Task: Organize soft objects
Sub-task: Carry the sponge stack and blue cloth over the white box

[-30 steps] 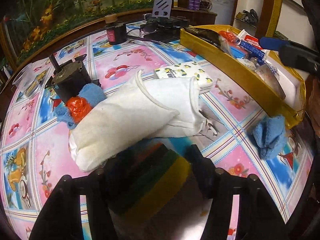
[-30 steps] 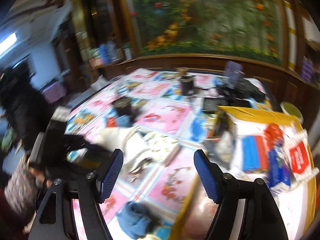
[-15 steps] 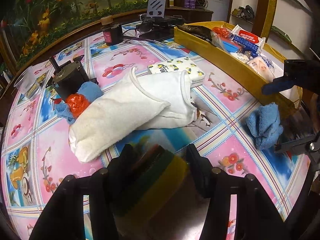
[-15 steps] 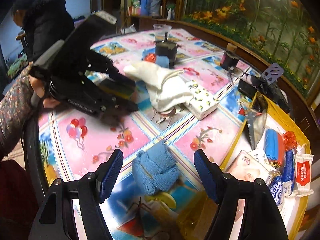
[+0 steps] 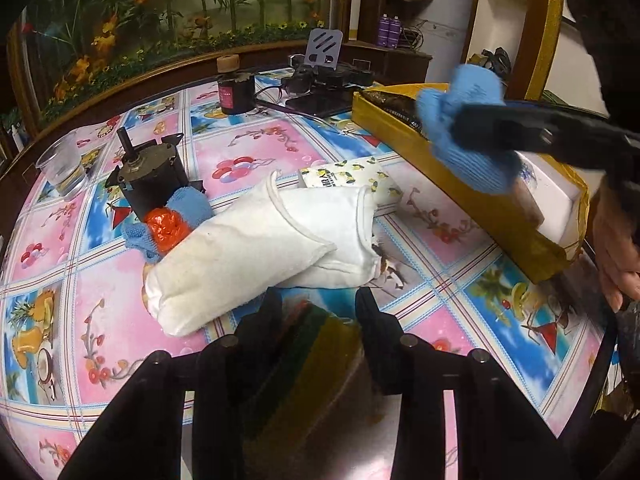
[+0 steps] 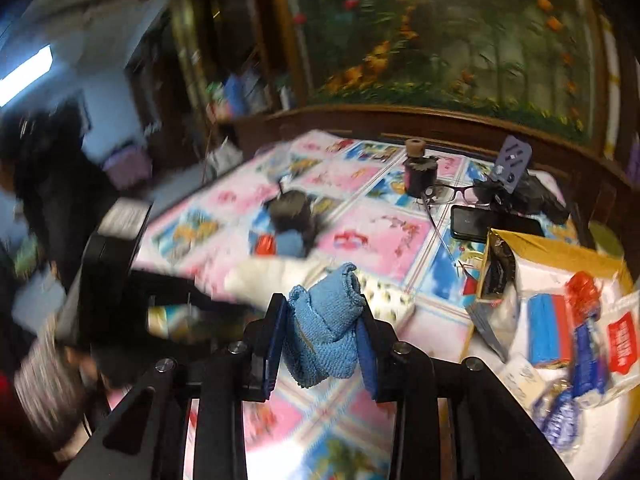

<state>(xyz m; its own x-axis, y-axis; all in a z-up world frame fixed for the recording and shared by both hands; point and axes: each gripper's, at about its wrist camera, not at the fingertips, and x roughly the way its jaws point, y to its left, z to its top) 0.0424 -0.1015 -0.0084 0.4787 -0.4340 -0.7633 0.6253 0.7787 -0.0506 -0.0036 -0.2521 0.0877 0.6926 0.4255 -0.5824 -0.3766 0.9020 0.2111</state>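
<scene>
A round table (image 5: 256, 152) under a bright patterned cloth stands before a flowery mural (image 5: 168, 12). The right gripper (image 6: 322, 332) is closing on a blue cloth (image 6: 326, 328), the left gripper (image 5: 316, 320) on a striped sponge (image 5: 316, 344).

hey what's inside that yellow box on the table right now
The yellow box holds a blue packet, a red-labelled pack, a red crinkly wrapper and white packets. What lies beneath them is covered; its near end is hidden by the blue cloth.

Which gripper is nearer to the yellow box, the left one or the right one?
Right. The right gripper holds a blue cloth over the yellow box; the left gripper, closing on a striped sponge, is away from it.
</scene>
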